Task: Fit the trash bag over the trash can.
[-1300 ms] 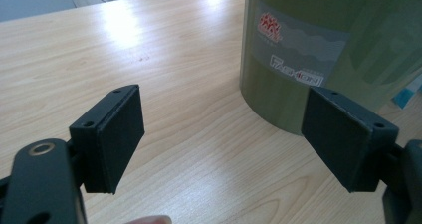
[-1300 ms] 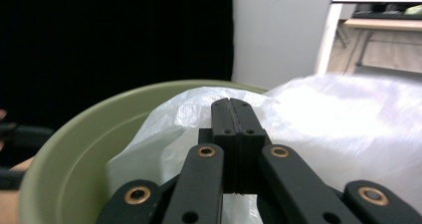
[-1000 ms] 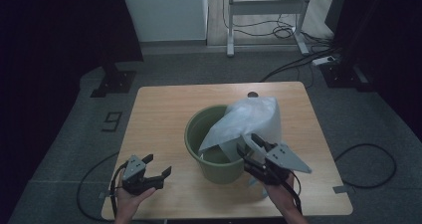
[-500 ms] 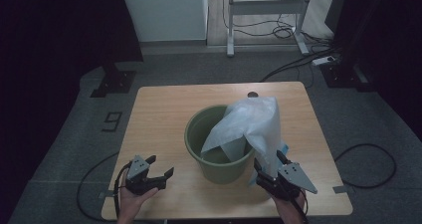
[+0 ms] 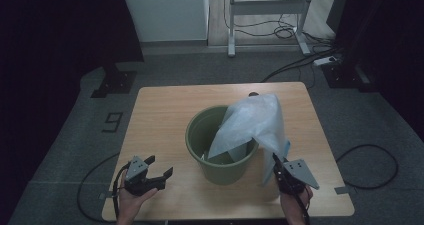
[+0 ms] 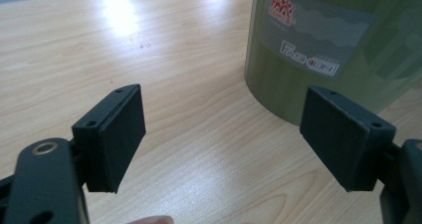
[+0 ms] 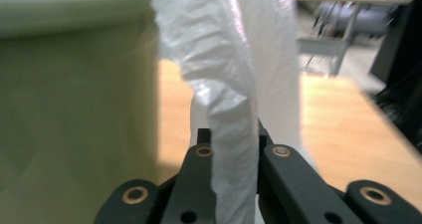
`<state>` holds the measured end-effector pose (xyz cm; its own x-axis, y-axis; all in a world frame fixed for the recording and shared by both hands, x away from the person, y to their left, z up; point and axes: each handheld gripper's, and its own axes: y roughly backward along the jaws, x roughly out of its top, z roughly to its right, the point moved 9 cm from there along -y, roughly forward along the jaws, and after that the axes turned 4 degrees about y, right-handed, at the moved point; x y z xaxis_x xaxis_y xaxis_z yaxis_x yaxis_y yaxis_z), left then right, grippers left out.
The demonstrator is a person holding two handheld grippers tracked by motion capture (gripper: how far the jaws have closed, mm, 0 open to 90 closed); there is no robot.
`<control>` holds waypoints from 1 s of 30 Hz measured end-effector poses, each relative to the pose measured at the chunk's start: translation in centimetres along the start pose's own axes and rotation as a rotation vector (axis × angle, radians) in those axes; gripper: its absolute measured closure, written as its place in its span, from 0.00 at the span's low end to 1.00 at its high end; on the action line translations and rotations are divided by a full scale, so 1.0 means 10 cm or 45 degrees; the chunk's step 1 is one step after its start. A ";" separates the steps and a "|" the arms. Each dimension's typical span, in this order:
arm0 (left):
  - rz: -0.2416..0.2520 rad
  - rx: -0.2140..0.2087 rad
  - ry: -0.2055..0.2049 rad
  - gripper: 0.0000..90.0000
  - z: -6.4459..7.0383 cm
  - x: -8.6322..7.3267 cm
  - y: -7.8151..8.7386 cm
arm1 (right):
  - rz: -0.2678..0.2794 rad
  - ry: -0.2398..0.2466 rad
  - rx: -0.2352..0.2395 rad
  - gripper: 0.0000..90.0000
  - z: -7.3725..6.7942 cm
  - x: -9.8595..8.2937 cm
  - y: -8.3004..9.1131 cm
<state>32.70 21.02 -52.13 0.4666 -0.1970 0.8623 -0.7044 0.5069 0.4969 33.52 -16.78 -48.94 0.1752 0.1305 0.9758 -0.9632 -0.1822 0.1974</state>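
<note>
White plastic bag (image 5: pixel 255 122) | upright over bin (image 5: pixel 200 135) rim | right gripper (image 5: pixel 278 171) clamping

1. A light wooden counter (image 5: pixel 165 115) stands on grey carpet floor (image 5: pixel 200 65).
2. A white cabinet (image 5: pixel 167 12) stands behind it, beside a metal desk frame (image 5: pixel 267 10).
3. Black cables (image 5: pixel 295 65) trail across the carpet.
4. Dark curtains (image 5: pixel 50 45) flank both sides.
</note>
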 end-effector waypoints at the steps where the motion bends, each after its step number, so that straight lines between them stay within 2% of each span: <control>1: 0.000 0.000 0.000 0.20 0.00 0.00 0.00 | 0.017 0.007 -0.011 0.99 0.04 0.04 0.02; 3: 0.011 0.001 -0.008 0.21 0.02 0.03 0.02 | 0.063 0.022 -0.034 0.99 0.14 0.18 0.08; 4: 0.016 -0.002 -0.015 0.21 0.05 0.05 0.03 | 0.063 0.022 -0.034 0.99 0.14 0.18 0.08; 6: 0.025 -0.001 -0.026 0.21 0.08 0.10 0.05 | 0.117 0.052 -0.044 0.99 0.22 0.37 0.14; 7: 0.033 0.002 -0.035 0.22 0.12 0.15 0.08 | 0.174 0.085 -0.053 0.99 0.28 0.59 0.19; 8: 0.033 0.002 -0.035 0.23 0.12 0.15 0.08 | 0.174 0.085 -0.053 0.99 0.28 0.59 0.19; 9: 0.041 0.003 -0.039 0.24 0.19 0.25 0.14 | 0.237 0.115 -0.041 0.99 0.31 0.83 0.23; 11: 0.063 0.012 -0.055 0.24 0.28 0.36 0.21 | 0.291 0.141 -0.032 0.99 0.31 1.03 0.27; 12: 0.076 0.010 -0.059 0.25 0.32 0.41 0.24 | 0.321 0.146 -0.003 0.99 0.29 1.16 0.28; 14: 0.094 0.006 -0.063 0.25 0.37 0.47 0.28 | 0.329 0.148 0.012 0.99 0.27 1.23 0.28; 15: 0.118 0.004 -0.074 0.25 0.44 0.55 0.33 | 0.342 0.147 0.036 0.99 0.24 1.32 0.28; 16: 0.135 0.005 -0.089 0.25 0.51 0.62 0.38 | 0.355 0.132 0.108 0.99 0.11 1.48 0.27; 18: 0.153 -0.005 -0.101 0.25 0.61 0.70 0.41 | 0.353 0.160 0.163 0.99 -0.04 1.58 0.25; 19: 0.153 -0.005 -0.101 0.25 0.61 0.70 0.41 | 0.354 0.167 0.186 0.99 -0.10 1.62 0.24; 20: 0.164 -0.010 -0.110 0.25 0.67 0.75 0.43 | 0.354 0.167 0.186 0.99 -0.10 1.62 0.24; 21: 0.179 -0.018 -0.120 0.25 0.76 0.82 0.44 | 0.332 0.160 0.267 0.99 -0.27 1.67 0.21; 22: 0.179 -0.018 -0.120 0.25 0.76 0.82 0.44 | 0.332 0.160 0.267 0.99 -0.27 1.67 0.21; 23: 0.192 -0.017 -0.123 0.25 0.84 0.86 0.44 | 0.311 0.166 0.307 0.99 -0.40 1.69 0.19; 25: 0.197 -0.021 -0.126 0.25 0.93 0.89 0.42 | 0.294 0.172 0.337 0.99 -0.49 1.69 0.17; 26: 0.197 -0.021 -0.126 0.24 0.93 0.89 0.42 | 0.294 0.172 0.337 0.99 -0.49 1.69 0.17; 27: 0.189 -0.025 -0.129 0.24 1.00 0.90 0.39 | 0.259 0.171 0.376 0.99 -0.58 1.65 0.14; 30: 0.182 -0.033 -0.122 0.23 1.04 0.89 0.34 | 0.234 0.170 0.392 0.99 -0.62 1.61 0.11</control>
<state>28.83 12.25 -41.76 0.3087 -0.1994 0.9300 -0.7454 0.5566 0.3668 34.01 -8.79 -33.59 -0.0420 0.1905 0.9808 -0.8663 -0.4960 0.0593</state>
